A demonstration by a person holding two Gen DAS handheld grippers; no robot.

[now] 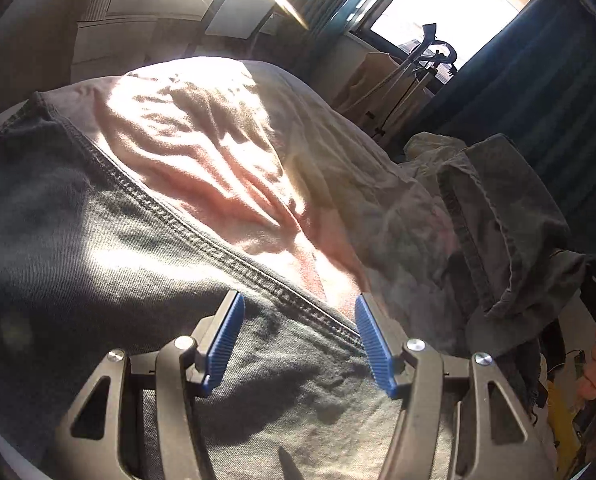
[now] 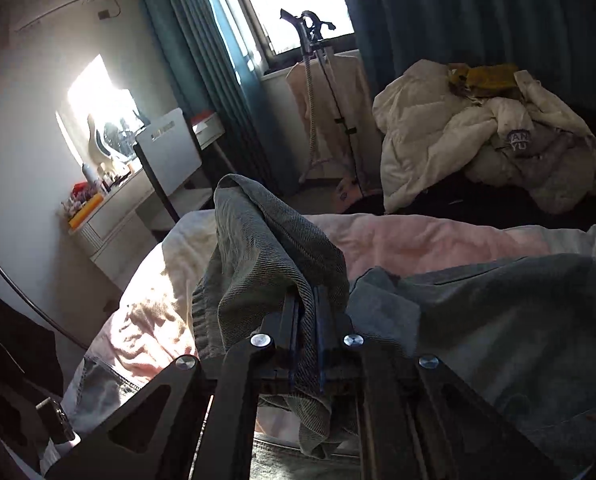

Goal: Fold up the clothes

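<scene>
While clamped, jeans [image 2: 258,256] drape R gripper [image 2: 307,320].

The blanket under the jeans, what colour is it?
Pink, the blanket shows best in the left wrist view, where sun lights it.

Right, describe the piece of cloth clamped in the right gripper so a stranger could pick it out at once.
Start at the bed with the pale pink blanket, where dark grey denim jeans are spread out. At their edge, a fold of the same grey twill fabric rises in a peak, pinched in the black right gripper. It alone stands lifted; the rest lies flat.
</scene>
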